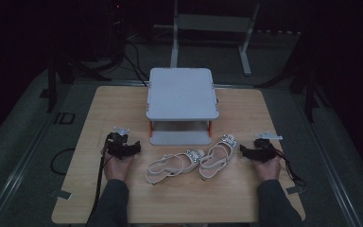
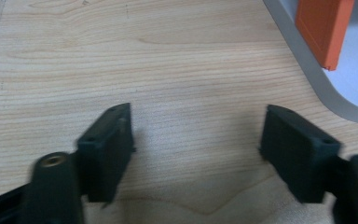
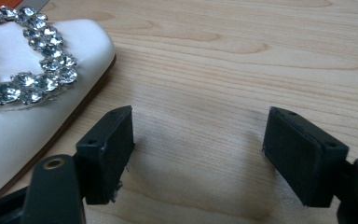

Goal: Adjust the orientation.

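Eyeing the two sandals lying side by side mid-table, just in front of the rack: left sandal (image 1: pixel 172 166) and right sandal (image 1: pixel 216 158), both toes pointing up toward the rack, heel straps toward me. Judging by build: light, thin flat sole that's fairly stiff, straps soft and floppy. Crystal buckle (image 3: pixel 25 70) on the toe looks fragile and slick, so I'd avoid pinching there. Best hold seems to be the sole edge at mid-foot or the toe strap just behind the stones; the heel strap would let the shoe swing.

My right gripper (image 1: pixel 257 152) sits just beside the right sandal's toe, jaws spread wide, nothing between them. My left gripper (image 1: pixel 120 146) rests near the left sandal, apart from it, jaws also wide and empty.

Grey two-tier shoe rack (image 1: pixel 182 92) with orange posts stands behind, on the wooden table (image 1: pixel 170 198).
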{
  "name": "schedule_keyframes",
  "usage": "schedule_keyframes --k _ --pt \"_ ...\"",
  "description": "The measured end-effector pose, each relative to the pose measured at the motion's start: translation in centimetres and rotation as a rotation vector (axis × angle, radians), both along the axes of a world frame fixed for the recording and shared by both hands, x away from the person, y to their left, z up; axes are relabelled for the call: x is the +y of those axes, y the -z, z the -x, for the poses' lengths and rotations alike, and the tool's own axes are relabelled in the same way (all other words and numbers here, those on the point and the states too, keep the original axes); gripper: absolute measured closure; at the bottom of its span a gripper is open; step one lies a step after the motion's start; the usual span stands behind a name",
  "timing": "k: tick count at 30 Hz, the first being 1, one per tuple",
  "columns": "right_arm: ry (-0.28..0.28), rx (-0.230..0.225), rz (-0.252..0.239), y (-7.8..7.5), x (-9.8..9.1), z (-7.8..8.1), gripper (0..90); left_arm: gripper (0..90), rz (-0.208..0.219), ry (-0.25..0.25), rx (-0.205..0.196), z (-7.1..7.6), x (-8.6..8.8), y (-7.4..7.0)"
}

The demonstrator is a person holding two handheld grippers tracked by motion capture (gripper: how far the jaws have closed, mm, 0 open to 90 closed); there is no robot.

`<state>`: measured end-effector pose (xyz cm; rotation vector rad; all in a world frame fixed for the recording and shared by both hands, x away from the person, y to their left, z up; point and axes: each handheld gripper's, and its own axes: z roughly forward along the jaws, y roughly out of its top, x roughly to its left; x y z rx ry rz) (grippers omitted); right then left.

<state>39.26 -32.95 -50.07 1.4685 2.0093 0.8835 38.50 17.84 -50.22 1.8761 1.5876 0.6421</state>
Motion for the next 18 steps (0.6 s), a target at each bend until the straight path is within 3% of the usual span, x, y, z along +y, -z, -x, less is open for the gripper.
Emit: schedule_keyframes --k 3,5,7,12,16,18 --pt "-0.005 -0.004 0.001 0.0 0.0 0.0 27.7 37.5 0.003 0.009 0.006 0.0 0.1 -0.1" --pt "-0.005 -0.004 0.001 0.0 0.0 0.0 27.7 41.6 0.05 0.029 0.006 0.2 0.3 -0.4" --pt "-0.008 -0.004 0.001 0.0 0.0 0.0 27.7 42.5 0.057 0.037 -0.001 0.3 0.2 -0.6" --pt "-0.009 -0.003 0.001 0.0 0.0 0.0 27.6 43.8 0.116 0.121 -0.045 1.2 -0.3 -2.6" --pt "-0.009 -0.003 0.0 0.0 0.0 0.0 27.6 44.4 0.132 0.161 -0.061 1.6 -0.7 -3.7" --pt "-0.01 -0.003 0.001 0.0 0.0 0.1 27.6 45.1 0.143 0.204 -0.079 2.3 -1.3 -4.8"
